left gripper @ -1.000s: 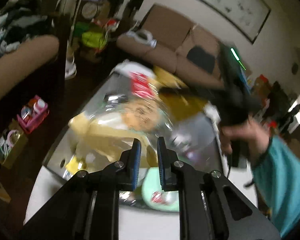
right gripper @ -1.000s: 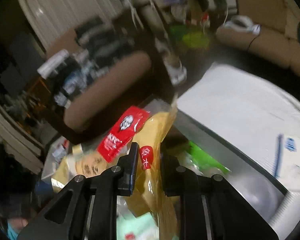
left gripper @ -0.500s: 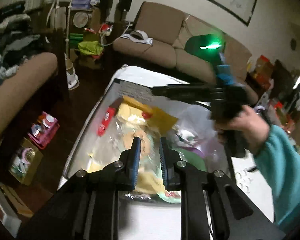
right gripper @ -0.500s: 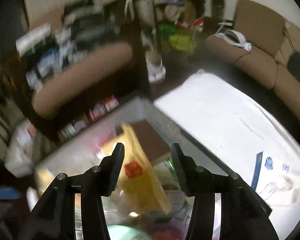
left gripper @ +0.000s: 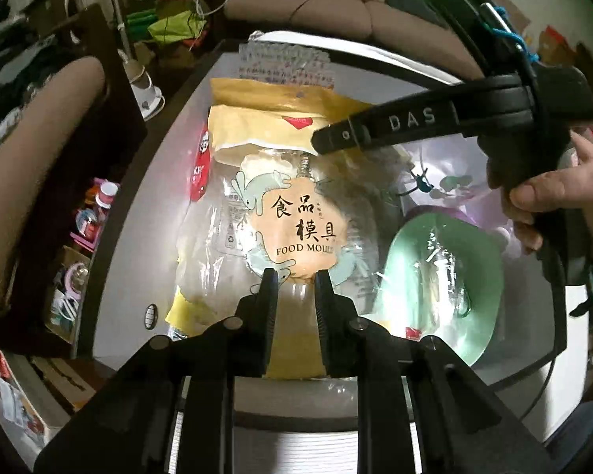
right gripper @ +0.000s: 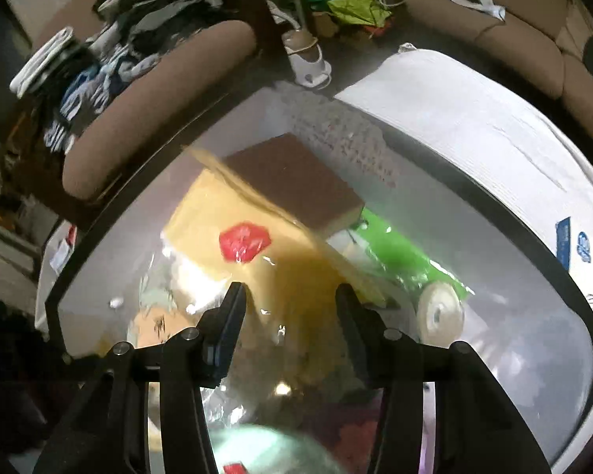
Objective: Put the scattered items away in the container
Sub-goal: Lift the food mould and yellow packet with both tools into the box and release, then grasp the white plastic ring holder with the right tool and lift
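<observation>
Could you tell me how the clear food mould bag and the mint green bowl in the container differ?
The food mould bag is clear, crinkled plastic lying flat, with a printed orange label; the mint green bowl is rigid, opaque and tilted on its side. The bag lies in the middle of the container, the bowl toward its right. Both rest inside the container.

Your clear rectangular plastic container [left gripper: 138,237] holds a flat clear "FOOD MOULD" packet [left gripper: 296,229], yellow bag [left gripper: 272,118] and mint-green bowl [left gripper: 446,276].
</observation>
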Available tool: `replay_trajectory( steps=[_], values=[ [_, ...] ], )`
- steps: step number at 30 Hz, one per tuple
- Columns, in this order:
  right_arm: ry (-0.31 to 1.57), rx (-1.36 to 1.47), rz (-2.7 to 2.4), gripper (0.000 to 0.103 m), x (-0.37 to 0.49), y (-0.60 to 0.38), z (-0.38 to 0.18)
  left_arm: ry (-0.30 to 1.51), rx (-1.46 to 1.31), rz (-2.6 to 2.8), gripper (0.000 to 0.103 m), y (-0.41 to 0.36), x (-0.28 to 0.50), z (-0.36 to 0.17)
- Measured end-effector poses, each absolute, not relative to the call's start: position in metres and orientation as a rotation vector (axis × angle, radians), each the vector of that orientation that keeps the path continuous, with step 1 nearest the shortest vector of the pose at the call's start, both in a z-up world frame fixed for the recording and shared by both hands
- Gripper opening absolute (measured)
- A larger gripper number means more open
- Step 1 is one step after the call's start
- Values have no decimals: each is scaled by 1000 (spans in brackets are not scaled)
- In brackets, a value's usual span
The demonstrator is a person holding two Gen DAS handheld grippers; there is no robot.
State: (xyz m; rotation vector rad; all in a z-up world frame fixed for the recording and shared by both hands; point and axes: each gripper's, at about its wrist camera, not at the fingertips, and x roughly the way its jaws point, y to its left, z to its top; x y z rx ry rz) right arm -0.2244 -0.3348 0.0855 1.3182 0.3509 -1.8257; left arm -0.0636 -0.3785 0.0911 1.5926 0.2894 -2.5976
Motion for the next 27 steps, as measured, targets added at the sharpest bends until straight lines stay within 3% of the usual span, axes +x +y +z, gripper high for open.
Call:
replay_trajectory(
  steps=[6, 10, 12, 14, 16, 18, 27],
  values=[
    [256, 1288, -1845, 50, -218, -318, 111, 376, 1472, -2633, 27, -391, -46, 119],
    [144, 1188, -1853, 51, -202, -281, 148, 432, 1271, -2725, 53, -385, -9, 163],
    [121, 1143, -1841, 51, -189, -258, 168, 422, 1236, -2767, 61, -372, -2, 177],
    [105, 1100, -1844, 57, -174, -224, 187, 373, 1197, -2802, 77, -355, 1, 189],
    [82, 1073, -1862, 75, -162, -183, 201, 378, 1188, -2838, 85, -339, 0, 196],
    [49, 1060, -1896, 83, -149, -133, 211, 432, 1209, -2877, 85, -321, -1, 198],
    [-23, 1151, -2194, 85, -107, 86, 199, 575, 1420, -3032, 86, -180, -15, 169]
  ],
)
